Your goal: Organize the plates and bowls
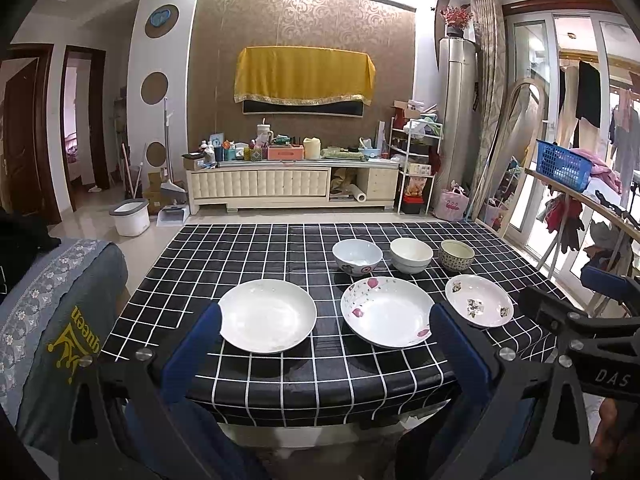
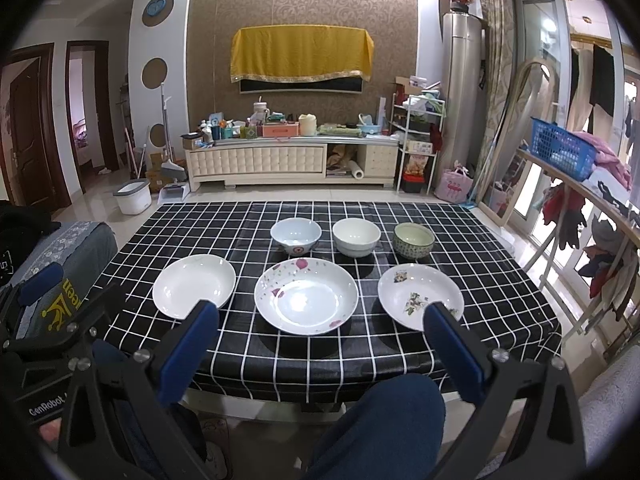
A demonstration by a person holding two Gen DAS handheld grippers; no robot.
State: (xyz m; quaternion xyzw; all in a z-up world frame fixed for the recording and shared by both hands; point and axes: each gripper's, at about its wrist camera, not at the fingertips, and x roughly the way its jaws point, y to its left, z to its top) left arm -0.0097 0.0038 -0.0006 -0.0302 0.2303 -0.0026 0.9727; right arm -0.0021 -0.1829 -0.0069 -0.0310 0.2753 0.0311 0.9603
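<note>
Both the left gripper (image 1: 324, 344) and right gripper (image 2: 320, 336) gape empty; the plates (image 2: 306, 295) look brittle, slick, best pinched at rims.

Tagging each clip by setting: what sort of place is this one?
Most likely a home living room. A low TV cabinet stands under a yellow-draped screen, a table in a checked cloth holds plates and bowls, and laundry hangs by the glass doors.

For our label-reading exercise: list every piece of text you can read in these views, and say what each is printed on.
"queen", upside down: grey chair cover.
"DAS": right gripper body.
"GenRobot": left gripper body.
Print on the shelf boxes and TV-cabinet clutter: too small to read.
</note>
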